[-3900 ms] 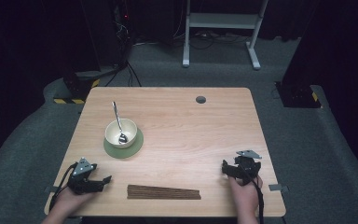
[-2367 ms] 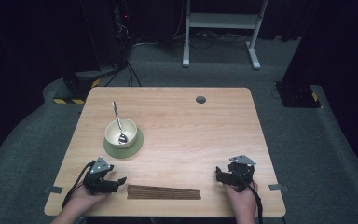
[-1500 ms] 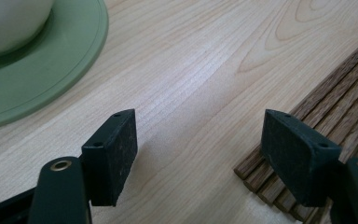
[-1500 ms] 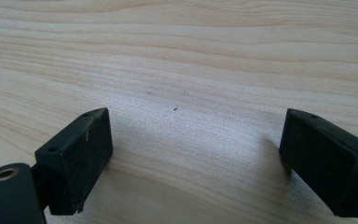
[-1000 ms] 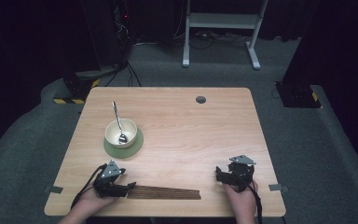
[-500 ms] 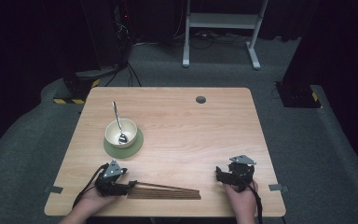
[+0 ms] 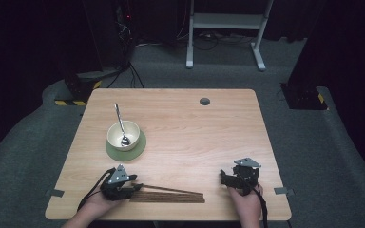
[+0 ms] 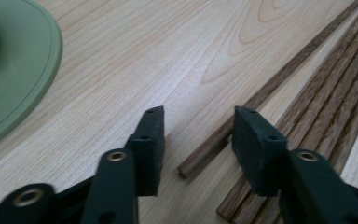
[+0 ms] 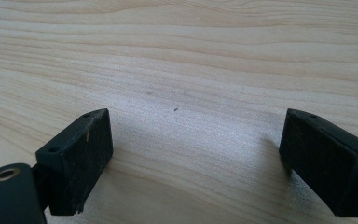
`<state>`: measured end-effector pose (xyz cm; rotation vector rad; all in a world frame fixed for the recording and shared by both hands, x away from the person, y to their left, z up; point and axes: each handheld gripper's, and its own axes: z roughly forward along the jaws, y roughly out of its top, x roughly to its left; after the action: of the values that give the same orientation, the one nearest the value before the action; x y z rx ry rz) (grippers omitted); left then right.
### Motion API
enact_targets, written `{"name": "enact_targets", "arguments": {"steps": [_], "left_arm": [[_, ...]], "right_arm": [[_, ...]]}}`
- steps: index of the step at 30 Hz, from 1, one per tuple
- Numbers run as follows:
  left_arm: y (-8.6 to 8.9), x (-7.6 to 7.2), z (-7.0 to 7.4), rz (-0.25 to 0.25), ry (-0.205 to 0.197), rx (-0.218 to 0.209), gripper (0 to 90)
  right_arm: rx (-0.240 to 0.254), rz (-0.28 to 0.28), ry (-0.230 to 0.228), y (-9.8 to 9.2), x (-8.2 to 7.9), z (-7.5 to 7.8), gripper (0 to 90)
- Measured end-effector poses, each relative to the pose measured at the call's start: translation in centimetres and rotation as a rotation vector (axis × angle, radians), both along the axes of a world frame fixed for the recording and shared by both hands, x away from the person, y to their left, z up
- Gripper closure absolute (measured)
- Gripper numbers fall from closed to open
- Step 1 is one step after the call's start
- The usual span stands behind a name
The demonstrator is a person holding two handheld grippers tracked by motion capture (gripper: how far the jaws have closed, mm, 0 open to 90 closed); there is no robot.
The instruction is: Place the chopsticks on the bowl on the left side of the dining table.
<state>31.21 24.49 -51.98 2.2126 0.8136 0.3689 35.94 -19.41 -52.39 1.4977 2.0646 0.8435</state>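
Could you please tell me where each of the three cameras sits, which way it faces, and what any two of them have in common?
High view: above the person's side, facing forward and down on the table; both hands, the left gripper and the right gripper show.
Left gripper view: on the left gripper, looking along its open jaws, which straddle one chopstick.
Right gripper view: on the right gripper, jaws wide apart over bare wood.
Shared: the high and left gripper views both show the chopstick bundle and the green saucer.
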Motion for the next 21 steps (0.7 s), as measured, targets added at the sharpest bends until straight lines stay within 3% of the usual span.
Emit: {"name": "enact_targets", "arguments": {"steps": [12, 21], "left_arm": [[0.29, -0.12, -0.09, -0.010, -0.007, -0.012, 74.4], [0.68, -0.08, -0.13, -0.001, -0.014, -0.011, 79.0]], "right_arm": [[-0.002, 0.000, 0.000, 0.03, 0.00, -0.01, 9.2], [-0.003, 0.000, 0.000, 0.04, 0.00, -0.01, 9.1]]}}
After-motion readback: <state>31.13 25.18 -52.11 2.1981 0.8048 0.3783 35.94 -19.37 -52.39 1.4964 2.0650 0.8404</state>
